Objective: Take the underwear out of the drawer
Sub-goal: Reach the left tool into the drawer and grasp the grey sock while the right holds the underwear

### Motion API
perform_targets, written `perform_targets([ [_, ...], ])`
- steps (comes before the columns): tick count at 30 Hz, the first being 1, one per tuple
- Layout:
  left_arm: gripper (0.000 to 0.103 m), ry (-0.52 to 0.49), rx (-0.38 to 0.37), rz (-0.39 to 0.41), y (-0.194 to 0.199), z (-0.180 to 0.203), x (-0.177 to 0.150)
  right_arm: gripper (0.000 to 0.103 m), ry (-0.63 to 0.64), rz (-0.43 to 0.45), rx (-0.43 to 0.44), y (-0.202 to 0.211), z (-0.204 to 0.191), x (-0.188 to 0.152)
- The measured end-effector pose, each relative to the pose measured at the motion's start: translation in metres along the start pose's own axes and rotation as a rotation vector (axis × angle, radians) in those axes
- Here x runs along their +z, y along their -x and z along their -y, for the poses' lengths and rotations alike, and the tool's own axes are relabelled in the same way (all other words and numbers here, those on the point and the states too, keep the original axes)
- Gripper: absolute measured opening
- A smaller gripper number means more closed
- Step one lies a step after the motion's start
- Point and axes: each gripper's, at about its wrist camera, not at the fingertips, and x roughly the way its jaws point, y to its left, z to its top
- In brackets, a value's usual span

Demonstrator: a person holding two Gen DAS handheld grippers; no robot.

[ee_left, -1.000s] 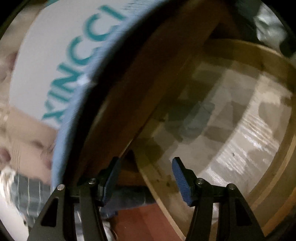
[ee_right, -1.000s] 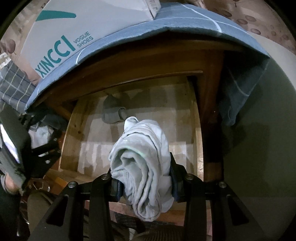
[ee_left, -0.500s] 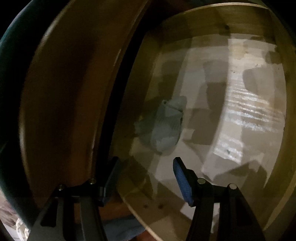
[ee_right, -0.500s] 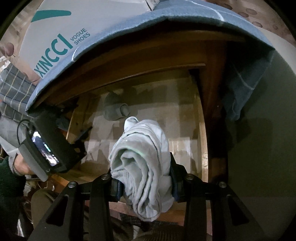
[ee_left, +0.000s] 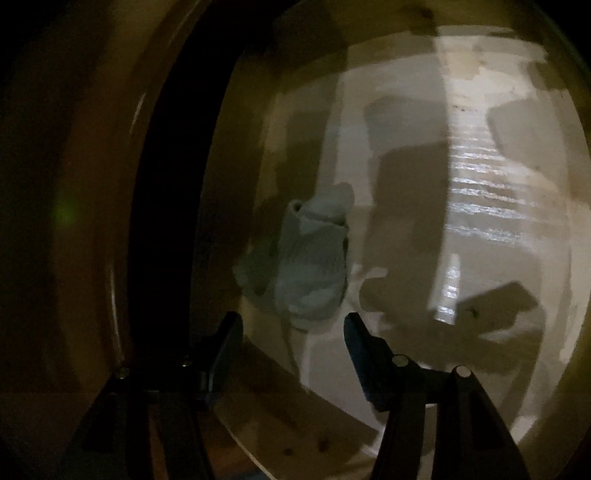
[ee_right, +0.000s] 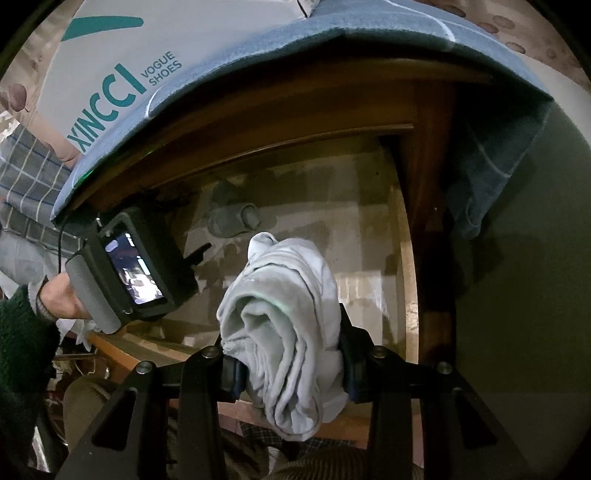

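While the wooden drawer (ee_right: 408,295) stands pulled out beneath its cabinet (ee_right: 428,122), its pale lined floor lies open to both cameras, streaked with shadows and one bright band of light. Over the cabinet top a blue-grey cloth (ee_right: 369,33) is draped, its corner hanging down on the right side, and on that cloth rests a white shoe box (ee_right: 122,55) printed with teal letters.

Clamped between the right tongs (ee_right: 288,360), a rolled bundle of light grey underwear (ee_right: 284,332) is held above the front part of the drawer; the two dark pads are pressed into its sides, and the fabric bulges above and sags below them.

Reaching into the drawer from the left edge, the left tongs (ee_left: 291,341) (ee_right: 201,249) are spread wide with nothing between them. The person's left hand (ee_right: 61,299), in a dark green sleeve, grips the handle, and a small lit screen shows on the unit's back.

Lying on the drawer floor near the back, toward the left wall, is a second, smaller grey garment (ee_left: 310,262) (ee_right: 232,219), folded into a lump. In the left wrist view it sits just ahead of the parted blue pads, roughly centred between them, not touched by either. That view is dim and blurred.
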Motion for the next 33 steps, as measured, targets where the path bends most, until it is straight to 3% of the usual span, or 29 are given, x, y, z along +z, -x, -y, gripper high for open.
perform_targets([
  [11, 0.056, 0.04, -0.037, -0.009, -0.016, -0.005, 0.012, 0.036, 0.004, -0.012, 0.011, -0.003, 0.002, 0.0],
  [12, 0.054, 0.052, -0.044, -0.009, -0.017, -0.006, 0.013, 0.036, 0.003, -0.014, 0.013, -0.004, 0.002, 0.0],
  [14, 0.039, 0.075, -0.078, -0.025, -0.02, -0.01, 0.015, 0.036, 0.004, -0.015, 0.015, -0.004, 0.002, 0.001],
  [22, 0.023, 0.121, -0.131, -0.101, -0.015, -0.02, 0.03, 0.036, 0.009, -0.022, 0.02, -0.006, 0.0, 0.0],
  [29, 0.017, 0.265, -0.319, -0.119, 0.006, -0.046, 0.018, 0.036, 0.014, -0.017, 0.02, -0.006, -0.003, -0.001],
  [33, 0.017, 0.307, -0.368, -0.127, 0.021, -0.047, 0.01, 0.037, 0.012, -0.011, 0.024, -0.006, -0.003, -0.002],
])
